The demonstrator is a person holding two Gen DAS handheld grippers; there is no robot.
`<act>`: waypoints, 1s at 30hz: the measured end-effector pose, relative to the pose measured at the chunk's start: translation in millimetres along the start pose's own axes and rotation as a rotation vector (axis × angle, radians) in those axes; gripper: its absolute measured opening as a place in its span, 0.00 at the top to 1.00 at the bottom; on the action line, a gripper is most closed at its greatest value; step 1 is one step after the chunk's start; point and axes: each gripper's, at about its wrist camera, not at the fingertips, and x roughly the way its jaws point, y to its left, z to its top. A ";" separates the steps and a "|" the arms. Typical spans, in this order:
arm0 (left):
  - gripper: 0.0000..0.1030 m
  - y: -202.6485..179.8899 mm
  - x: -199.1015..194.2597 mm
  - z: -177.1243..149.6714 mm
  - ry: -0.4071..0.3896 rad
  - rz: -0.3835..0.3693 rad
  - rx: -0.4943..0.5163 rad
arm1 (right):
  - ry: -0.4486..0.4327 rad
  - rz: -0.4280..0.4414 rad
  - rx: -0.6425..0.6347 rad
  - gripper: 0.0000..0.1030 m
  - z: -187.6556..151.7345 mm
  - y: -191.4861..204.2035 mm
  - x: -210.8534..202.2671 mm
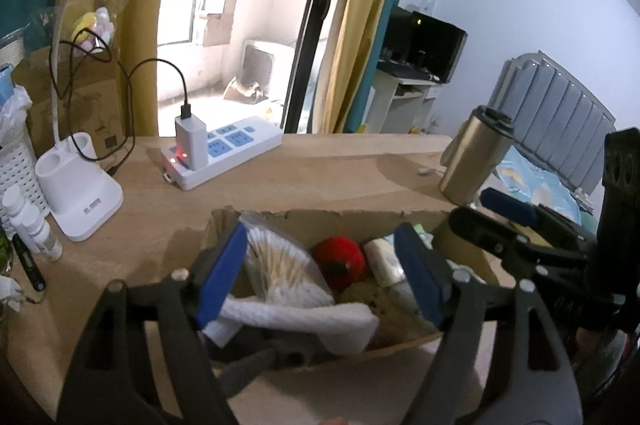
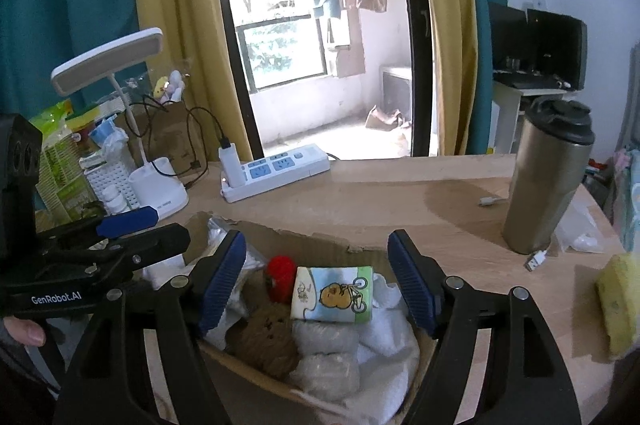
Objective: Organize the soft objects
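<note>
Left gripper (image 2: 132, 225) showing "GenRobot.AI" lettering; both it and right gripper (image 2: 316, 277) hovering over cardboard box (image 2: 320, 239), jaws spread, gripping nothing.

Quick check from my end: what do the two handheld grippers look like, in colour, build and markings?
Both match: the left gripper and right gripper have black plastic frames with triangular cut-outs, silver pivot pins and ribbed blue pads on the fingers. Seen in the right wrist view, the left one's side reads "GenRobot.AI" in white. No cables show.

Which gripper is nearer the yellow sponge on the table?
Right. The right gripper hovers open over the cardboard box, with the yellow sponge just off its right side. The left gripper sits beyond the box's far left edge.
</note>
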 end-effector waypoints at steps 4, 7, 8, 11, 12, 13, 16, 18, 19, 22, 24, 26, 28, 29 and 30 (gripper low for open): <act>0.25 -4.2 -14.6 -3.8 -0.015 -0.007 0.010 | -0.013 -0.013 -0.008 0.26 -2.9 5.7 -14.6; 0.24 -8.4 -25.8 -6.3 -0.027 -0.009 0.022 | -0.024 -0.021 -0.015 0.26 -4.7 9.7 -25.3; 0.24 -9.0 -29.3 -7.5 -0.031 -0.010 0.023 | -0.027 -0.023 -0.017 0.26 -5.2 10.4 -28.8; 0.23 -12.7 -41.0 -10.9 -0.042 -0.016 0.029 | -0.038 -0.032 -0.025 0.26 -7.1 15.1 -39.8; 0.23 -14.1 -45.0 -12.2 -0.046 -0.018 0.031 | -0.042 -0.035 -0.027 0.26 -7.8 16.6 -43.1; 0.23 -15.6 -49.3 -13.5 -0.050 -0.020 0.034 | -0.045 -0.037 -0.028 0.26 -8.8 17.7 -47.2; 0.23 -18.8 -61.3 -17.2 -0.062 -0.026 0.041 | -0.057 -0.045 -0.033 0.26 -11.4 21.5 -59.5; 0.23 -21.7 -70.6 -20.4 -0.071 -0.028 0.051 | -0.064 -0.049 -0.037 0.26 -13.5 24.1 -67.5; 0.22 -23.3 -74.0 -21.6 -0.074 -0.028 0.054 | -0.068 -0.052 -0.040 0.26 -14.9 25.5 -72.5; 0.22 -28.5 -87.0 -25.9 -0.091 -0.027 0.070 | -0.076 -0.057 -0.048 0.26 -18.4 27.5 -85.6; 0.22 -32.5 -96.3 -29.1 -0.103 -0.026 0.078 | -0.081 -0.062 -0.052 0.26 -20.8 28.2 -93.5; 0.22 -35.3 -102.1 -31.3 -0.113 -0.022 0.084 | -0.090 -0.069 -0.058 0.26 -23.4 29.4 -103.6; 0.22 -38.5 -108.6 -34.6 -0.118 -0.020 0.088 | -0.096 -0.075 -0.059 0.26 -25.7 29.8 -112.0; 0.22 -39.6 -111.5 -36.3 -0.119 -0.020 0.089 | -0.101 -0.078 -0.060 0.26 -26.7 30.1 -116.6; 0.22 -41.3 -115.3 -38.2 -0.122 -0.019 0.092 | -0.105 -0.082 -0.060 0.26 -28.0 30.2 -121.5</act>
